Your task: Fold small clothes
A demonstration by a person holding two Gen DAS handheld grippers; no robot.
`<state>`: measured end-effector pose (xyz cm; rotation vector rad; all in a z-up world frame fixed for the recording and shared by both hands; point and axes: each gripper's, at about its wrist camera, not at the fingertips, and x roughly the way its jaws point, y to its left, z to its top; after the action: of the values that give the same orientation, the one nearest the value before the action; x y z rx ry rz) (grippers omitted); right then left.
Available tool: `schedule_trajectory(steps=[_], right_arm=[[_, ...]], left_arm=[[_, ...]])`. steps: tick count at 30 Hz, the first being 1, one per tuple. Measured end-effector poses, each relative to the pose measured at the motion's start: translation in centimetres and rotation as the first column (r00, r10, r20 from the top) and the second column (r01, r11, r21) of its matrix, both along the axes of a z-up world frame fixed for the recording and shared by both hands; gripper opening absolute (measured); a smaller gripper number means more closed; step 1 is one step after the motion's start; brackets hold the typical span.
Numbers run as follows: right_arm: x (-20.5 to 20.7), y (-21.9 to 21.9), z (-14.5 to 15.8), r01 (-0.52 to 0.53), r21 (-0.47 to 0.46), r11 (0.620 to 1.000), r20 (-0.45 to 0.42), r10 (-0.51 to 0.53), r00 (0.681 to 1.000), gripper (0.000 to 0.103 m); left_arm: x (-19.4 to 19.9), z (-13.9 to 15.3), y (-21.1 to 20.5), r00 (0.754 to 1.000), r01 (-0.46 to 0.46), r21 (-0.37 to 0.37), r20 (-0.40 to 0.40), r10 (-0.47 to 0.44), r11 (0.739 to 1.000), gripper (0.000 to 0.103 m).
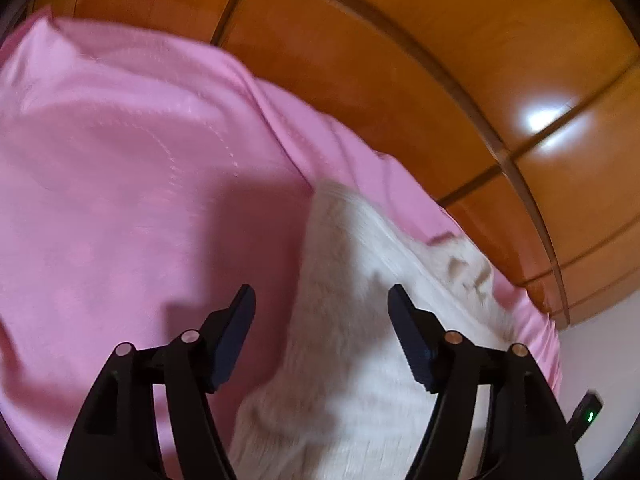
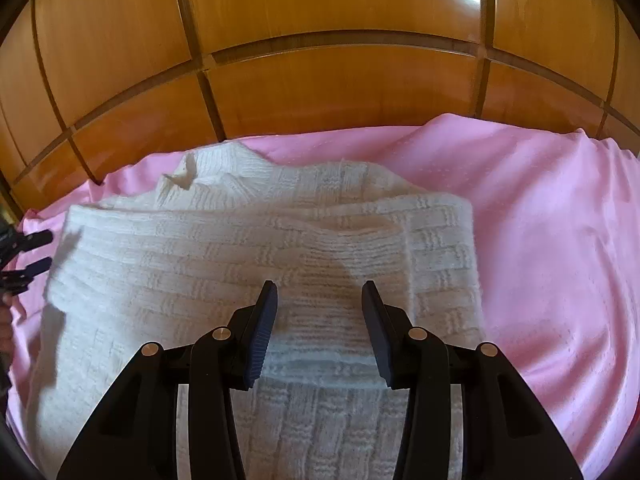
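Observation:
A white knitted garment lies folded over on a pink sheet. My right gripper hovers over its near middle, open, with nothing pinched between the pads. The left wrist view is blurred: the same white knit runs down the right half there. My left gripper is open wide above the knit's left edge and holds nothing. At the far left of the right wrist view, the left gripper's fingertips show beside the garment's left edge.
A glossy wooden headboard with dark grooves rises right behind the pink sheet. In the left wrist view a pale wall shows at the lower right, past the sheet's edge.

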<state>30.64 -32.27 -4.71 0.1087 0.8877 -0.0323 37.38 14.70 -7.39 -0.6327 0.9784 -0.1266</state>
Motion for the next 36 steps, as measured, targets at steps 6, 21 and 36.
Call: schedule_trajectory(steps=[6, 21, 36], right_arm=[[0.7, 0.8, -0.2, -0.014, -0.036, 0.999, 0.006, 0.014, 1.0, 0.043], [1.3, 2.1, -2.8, -0.017, -0.069, 0.998, 0.02, 0.018, 1.0, 0.048], [1.5, 2.0, -3.5, 0.002, -0.041, 0.999, 0.036, -0.001, 0.999, 0.05]], left_arm=[[-0.1, 1.1, -1.6, 0.995, 0.01, 0.044, 0.103, -0.015, 0.999, 0.01], [-3.0, 2.5, -8.4, 0.986, -0.056, 0.553, 0.164, -0.043, 0.831, 0.029], [-4.4, 0.8, -10.6, 0.992, 0.008, 0.565, 0.102, -0.079, 0.825, 0.039]])
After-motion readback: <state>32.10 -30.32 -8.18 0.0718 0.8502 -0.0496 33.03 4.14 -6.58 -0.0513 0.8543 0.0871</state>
